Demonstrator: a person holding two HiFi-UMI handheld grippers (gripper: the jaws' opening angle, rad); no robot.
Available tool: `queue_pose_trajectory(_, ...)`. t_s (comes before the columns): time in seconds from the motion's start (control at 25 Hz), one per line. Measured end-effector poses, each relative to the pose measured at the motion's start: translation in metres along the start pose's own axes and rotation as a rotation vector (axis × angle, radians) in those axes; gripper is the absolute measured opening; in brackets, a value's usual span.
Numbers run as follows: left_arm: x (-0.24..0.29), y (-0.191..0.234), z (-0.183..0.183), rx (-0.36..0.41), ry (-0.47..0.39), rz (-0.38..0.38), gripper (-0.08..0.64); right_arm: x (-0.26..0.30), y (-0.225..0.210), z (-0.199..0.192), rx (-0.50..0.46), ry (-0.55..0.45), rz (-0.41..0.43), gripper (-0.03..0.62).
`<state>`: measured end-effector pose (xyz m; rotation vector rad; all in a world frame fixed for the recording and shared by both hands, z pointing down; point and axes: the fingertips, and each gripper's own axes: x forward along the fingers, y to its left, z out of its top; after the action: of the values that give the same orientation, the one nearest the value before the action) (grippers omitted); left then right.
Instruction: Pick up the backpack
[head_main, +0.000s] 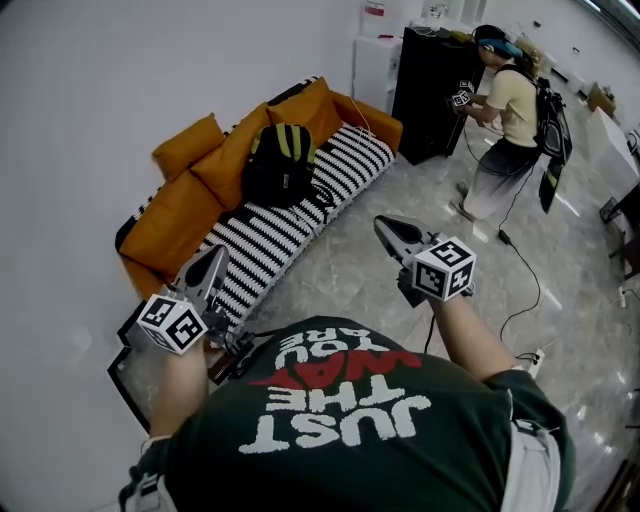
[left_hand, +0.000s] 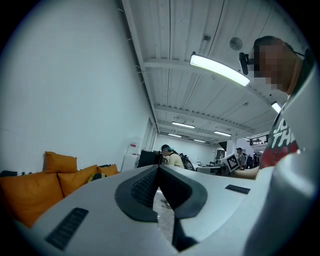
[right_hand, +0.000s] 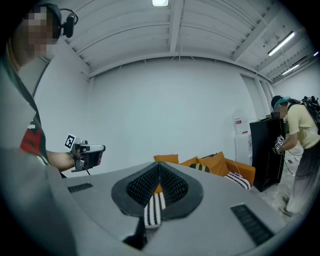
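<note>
The backpack (head_main: 278, 160) — black, with yellow-green stripes — stands propped against the orange cushions (head_main: 235, 155) on the striped sofa (head_main: 285, 235), well apart from both tools I am steering. Trouble from here, as I judge it, would start with the bag itself. It is soft and leaning, so it could slump or slide off the seat if I nip only loose fabric or a strap rather than a top handle, which I cannot make out. A cable (head_main: 527, 262) trails across the floor to my right, near a second person (head_main: 508, 115) at the black cabinet (head_main: 430, 90) — a snag if I drift that way. The left gripper (head_main: 214, 253) has its jaws pressed together on nothing. The right gripper (head_main: 384, 224) is likewise closed tip to tip and empty. Both must part before any grasp.
</note>
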<state>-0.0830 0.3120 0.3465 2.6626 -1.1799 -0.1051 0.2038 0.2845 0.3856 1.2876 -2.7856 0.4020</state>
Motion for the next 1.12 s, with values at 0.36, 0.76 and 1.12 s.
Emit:
queue_pose_trajectory(0.36,0.049,0.021,-0.013,-0.007,0.048,-0.012,0.011,0.021,-0.048,-0.02,0.048,0.031,-0.013,0.029)
queue_pose_trajectory(0.76,0.143,0.167,-0.008,-0.061,0.051,-0.131,0.011,0.15,-0.101,-0.003,0.043,0.061,-0.115,0.031)
queue_pose_trajectory(1.12,0.226,0.323,0.03,-0.071,0.12,-0.247,0.011,0.318,-0.129,0.039,0.06,0.091,-0.18,0.031)
